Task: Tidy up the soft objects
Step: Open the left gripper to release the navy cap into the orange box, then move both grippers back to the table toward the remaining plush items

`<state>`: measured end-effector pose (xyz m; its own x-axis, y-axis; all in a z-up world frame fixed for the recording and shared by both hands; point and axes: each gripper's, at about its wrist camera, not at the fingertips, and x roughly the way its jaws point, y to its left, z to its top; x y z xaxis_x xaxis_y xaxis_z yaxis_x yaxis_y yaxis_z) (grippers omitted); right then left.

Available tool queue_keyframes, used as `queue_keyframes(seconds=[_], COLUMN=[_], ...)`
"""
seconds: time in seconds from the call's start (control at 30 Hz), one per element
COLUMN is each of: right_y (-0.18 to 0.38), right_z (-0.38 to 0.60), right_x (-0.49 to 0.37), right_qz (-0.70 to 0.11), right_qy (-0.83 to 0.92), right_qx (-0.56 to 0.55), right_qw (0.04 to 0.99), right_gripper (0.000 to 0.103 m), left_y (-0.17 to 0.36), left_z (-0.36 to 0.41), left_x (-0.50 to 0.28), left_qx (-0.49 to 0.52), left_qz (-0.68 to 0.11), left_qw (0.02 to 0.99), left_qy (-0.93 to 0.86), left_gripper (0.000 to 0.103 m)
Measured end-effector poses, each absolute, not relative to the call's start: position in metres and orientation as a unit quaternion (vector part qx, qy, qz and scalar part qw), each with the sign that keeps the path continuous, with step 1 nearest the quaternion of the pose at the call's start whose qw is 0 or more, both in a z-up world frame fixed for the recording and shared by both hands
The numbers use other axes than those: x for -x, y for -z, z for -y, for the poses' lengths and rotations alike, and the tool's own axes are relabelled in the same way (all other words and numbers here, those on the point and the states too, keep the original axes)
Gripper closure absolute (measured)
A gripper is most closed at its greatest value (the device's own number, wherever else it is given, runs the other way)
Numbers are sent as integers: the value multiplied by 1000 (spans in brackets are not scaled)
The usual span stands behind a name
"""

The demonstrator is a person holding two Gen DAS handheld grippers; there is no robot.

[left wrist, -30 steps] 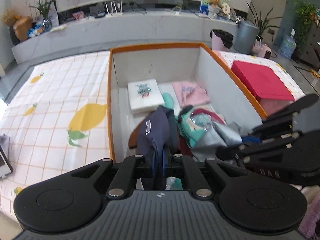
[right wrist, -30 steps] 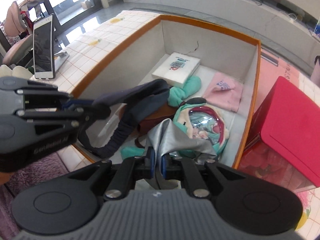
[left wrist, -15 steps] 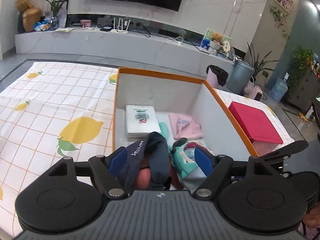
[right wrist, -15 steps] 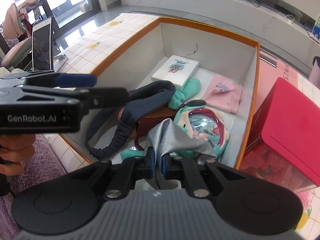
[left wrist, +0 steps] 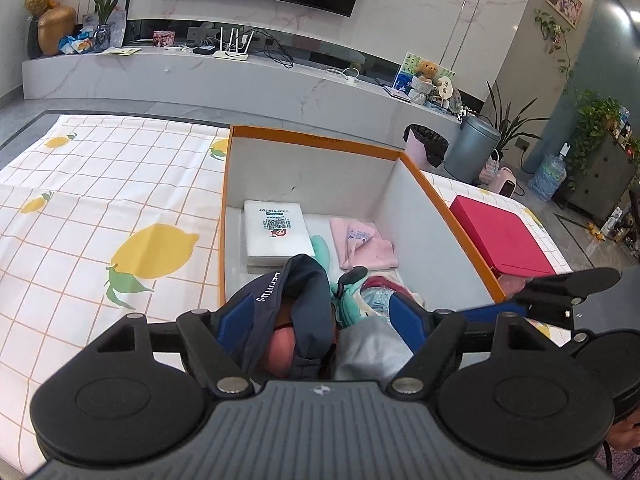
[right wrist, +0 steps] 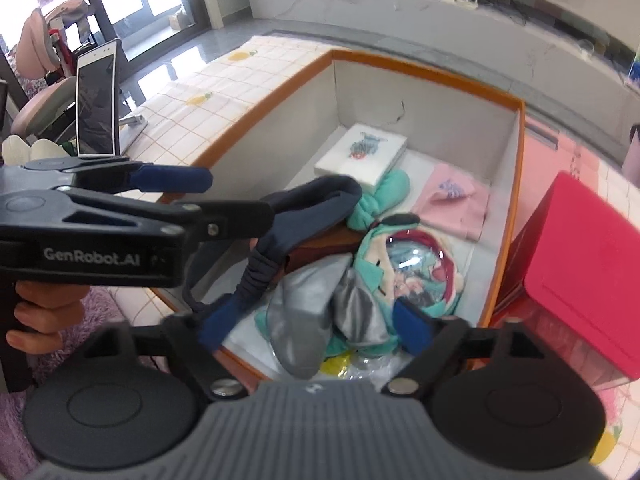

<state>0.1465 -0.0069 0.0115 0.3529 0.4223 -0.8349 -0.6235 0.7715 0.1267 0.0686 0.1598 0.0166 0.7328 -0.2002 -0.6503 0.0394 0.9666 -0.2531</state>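
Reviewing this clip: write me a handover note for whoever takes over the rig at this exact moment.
Left claw: open, gripping nothing; the navy headband lies draped between its fingers and may hang on one.
Right claw: open, above the silver cloth.
In the orange-rimmed box: headband, silver cloth, teal plush doll, pink cloth, white packet.
Done: the soft things are inside the box.
Left: headband and silver cloth lie in a loose heap; probably lay them flat. The red box sits beside it.
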Motion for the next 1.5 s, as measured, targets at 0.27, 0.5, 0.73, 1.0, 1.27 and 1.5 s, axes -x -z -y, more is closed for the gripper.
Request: queue_keyframes(seconds=[0.27,0.5,0.73,1.0,1.27,1.5], right_y=[-14,-14,-16,-20,-32,-51], right_z=[4,3,4,3,2,7], right_x=[-148,-145,-144,-142,-135,-131], right_qz=[-469,-467,-464,-461,-444,-429], right_qy=[-317,-306,-307,-308,-303,-307], right_qx=[102,109,112,115,118,107], right_qw=[818,823,824,825,835,842], right_gripper=[3,3,3,3,3,3], left_y=[-15,-12,-12,-11,-13,-31], left_z=[-163,-159,-155,-153,-156,-153], left_x=[-70,-70,-69,-69,-69,-64], left_qx=[137,142,127,121,141,134], left_qz=[-361,-375,-379,-382,-385,-366], left_qw=[918,911,912,912,908,918], left_qy=[89,99,95,91,84,73], left_gripper=[12,12,12,12,12,12])
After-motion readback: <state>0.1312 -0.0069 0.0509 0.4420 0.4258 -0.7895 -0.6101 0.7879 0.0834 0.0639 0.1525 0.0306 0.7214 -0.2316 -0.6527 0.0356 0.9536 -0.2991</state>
